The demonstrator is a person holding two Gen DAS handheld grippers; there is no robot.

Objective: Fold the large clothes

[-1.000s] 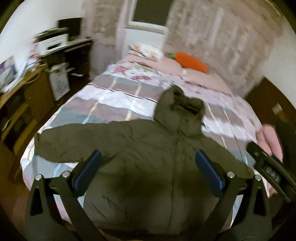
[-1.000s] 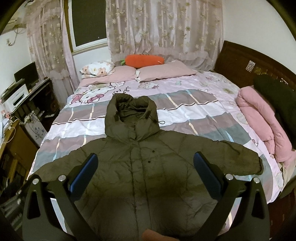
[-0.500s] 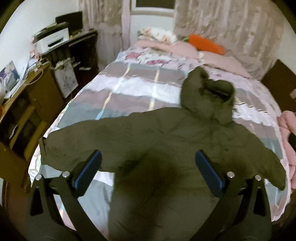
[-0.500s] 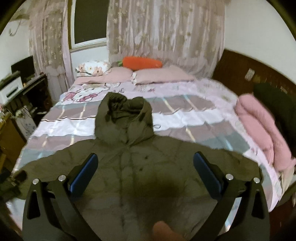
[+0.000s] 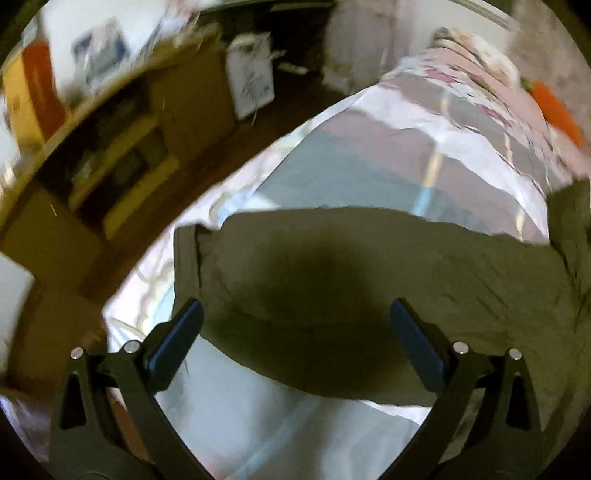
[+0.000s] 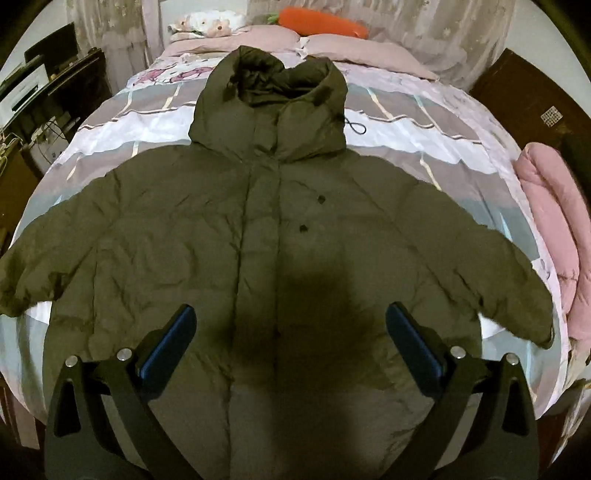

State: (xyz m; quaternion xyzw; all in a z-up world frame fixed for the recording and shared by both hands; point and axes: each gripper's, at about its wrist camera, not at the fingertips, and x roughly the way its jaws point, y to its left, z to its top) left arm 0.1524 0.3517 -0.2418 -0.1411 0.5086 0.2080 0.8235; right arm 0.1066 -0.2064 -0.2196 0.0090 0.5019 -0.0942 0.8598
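An olive-green hooded puffer jacket (image 6: 258, 236) lies flat, front up, on the bed with both sleeves spread out and the hood toward the pillows. My right gripper (image 6: 290, 332) is open and empty, hovering above the jacket's lower front. My left gripper (image 5: 295, 330) is open and empty, just above the jacket's left sleeve (image 5: 332, 266), whose cuff (image 5: 186, 258) lies near the bed's left edge. The left wrist view is motion-blurred.
The bed (image 6: 424, 136) has a striped pink, grey and white cover, pink pillows and an orange carrot cushion (image 6: 321, 22) at the head. A folded pink quilt (image 6: 554, 229) lies at the right edge. A wooden desk (image 5: 110, 147) stands close to the left bedside.
My left gripper has swung left and down over the left sleeve. My right gripper has come lower and closer over the jacket's front. Both stay open.
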